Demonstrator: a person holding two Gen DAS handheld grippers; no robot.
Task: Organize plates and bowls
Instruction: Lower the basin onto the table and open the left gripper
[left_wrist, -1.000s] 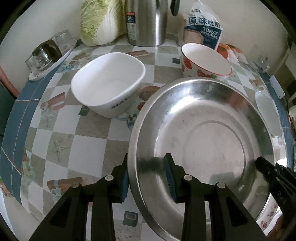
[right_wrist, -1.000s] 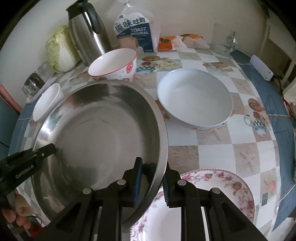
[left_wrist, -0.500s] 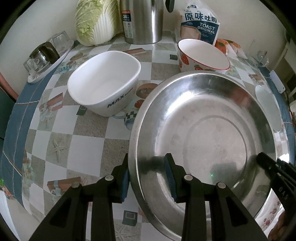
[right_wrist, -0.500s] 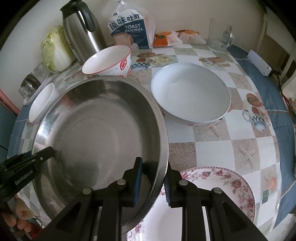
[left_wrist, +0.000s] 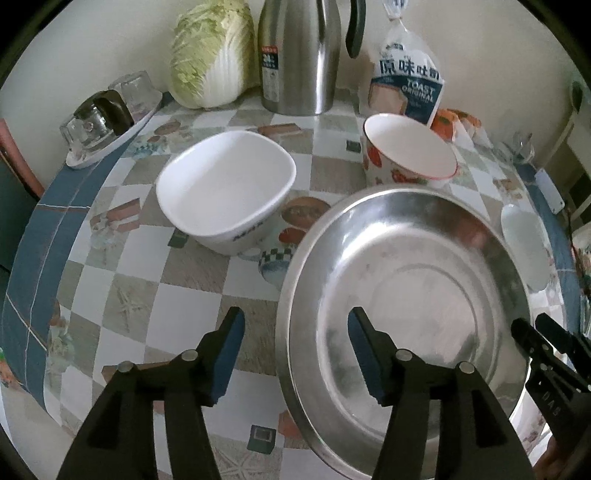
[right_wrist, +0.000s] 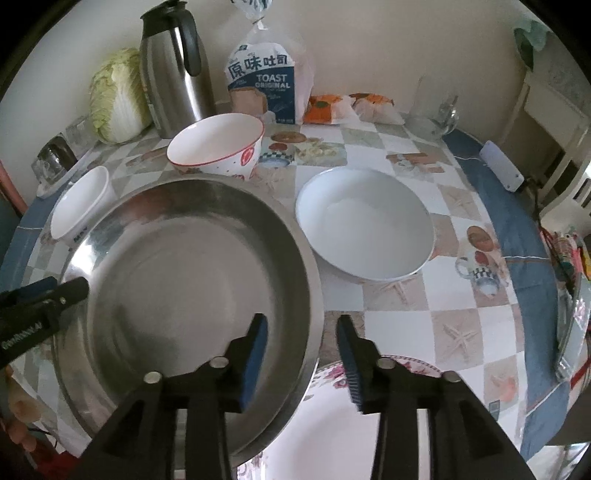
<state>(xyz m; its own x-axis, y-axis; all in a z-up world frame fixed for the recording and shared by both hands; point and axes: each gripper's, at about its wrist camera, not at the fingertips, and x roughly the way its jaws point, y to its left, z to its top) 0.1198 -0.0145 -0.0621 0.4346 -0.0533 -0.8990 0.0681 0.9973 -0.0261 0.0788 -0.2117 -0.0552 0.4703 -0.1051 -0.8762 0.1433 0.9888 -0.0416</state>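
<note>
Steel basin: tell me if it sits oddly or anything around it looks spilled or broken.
The steel basin overlaps the floral plate, its near rim lying over the plate's edge, so it may not sit flat. Both the left gripper and the right gripper have just been opening and straddle its rim without pressing. Nothing looks spilled or broken.

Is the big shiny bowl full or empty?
Empty. The steel bowl shows only its bare, shiny bottom in both views, with nothing inside.

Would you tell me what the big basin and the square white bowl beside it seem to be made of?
The big basin looks like stainless steel: silvery, brushed, with blurred reflections. The square white bowl looks like glazed ceramic or melamine: opaque, smooth, softly glossy; the pictures leave open which.
</note>
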